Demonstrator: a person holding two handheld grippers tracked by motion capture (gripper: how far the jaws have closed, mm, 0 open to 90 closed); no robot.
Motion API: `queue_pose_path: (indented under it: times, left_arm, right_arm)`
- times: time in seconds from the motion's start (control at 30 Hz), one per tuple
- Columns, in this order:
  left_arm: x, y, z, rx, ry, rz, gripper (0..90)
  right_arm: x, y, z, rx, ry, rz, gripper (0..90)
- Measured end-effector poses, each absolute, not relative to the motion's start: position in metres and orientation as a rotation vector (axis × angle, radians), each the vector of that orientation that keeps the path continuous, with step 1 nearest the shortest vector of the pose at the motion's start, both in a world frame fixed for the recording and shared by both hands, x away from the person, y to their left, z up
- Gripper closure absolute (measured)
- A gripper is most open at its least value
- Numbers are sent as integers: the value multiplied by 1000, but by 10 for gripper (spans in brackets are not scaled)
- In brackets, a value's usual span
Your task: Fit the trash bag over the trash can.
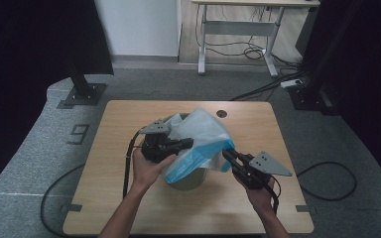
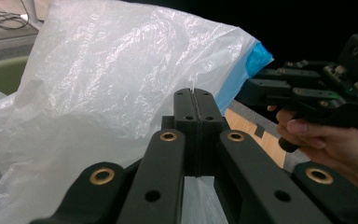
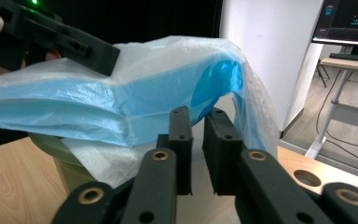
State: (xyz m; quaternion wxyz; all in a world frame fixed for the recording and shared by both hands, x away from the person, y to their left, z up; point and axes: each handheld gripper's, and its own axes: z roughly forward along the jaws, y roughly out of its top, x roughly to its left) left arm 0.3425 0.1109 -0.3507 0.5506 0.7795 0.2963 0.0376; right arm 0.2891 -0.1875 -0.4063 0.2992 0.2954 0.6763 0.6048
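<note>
Left tool clamped on bag over bin; right tool narrowly parted.

Thin crinkly plastic bag, translucent white and blue, slightly glossy; smooth matt green bin; pale wood-grain counter; matt black plastic claws with brass-coloured rivets
</note>
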Motion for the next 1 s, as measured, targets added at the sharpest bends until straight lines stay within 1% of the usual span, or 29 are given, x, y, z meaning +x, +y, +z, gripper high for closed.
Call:
queue_pose_path:
  times: [0.03,0.13,0.23,0.53,0.77,1.0]
  left_arm:
    - [343,112,-350,1840,702,84,900]
    - [344,114,-350,1830,709,81,900]
    - [345,115,-351,1827,715,87,900]
    - [347,132,-350,1763,769,192,900]
    - [342,156,-355,1705,808,198,900]
    - [334,178,-361,1686,843,220,900]
  right_arm:
    - [290,-188,-406,782,1795,1608,854]
    - [291,-188,-406,781,1796,1615,889]
    - [292,-189,-406,782,1788,1625,890]
    - [282,-194,-410,795,1783,1664,891]
    - [265,-198,-423,804,1823,1703,892]
    - [252,-198,-437,827,1872,1751,892]
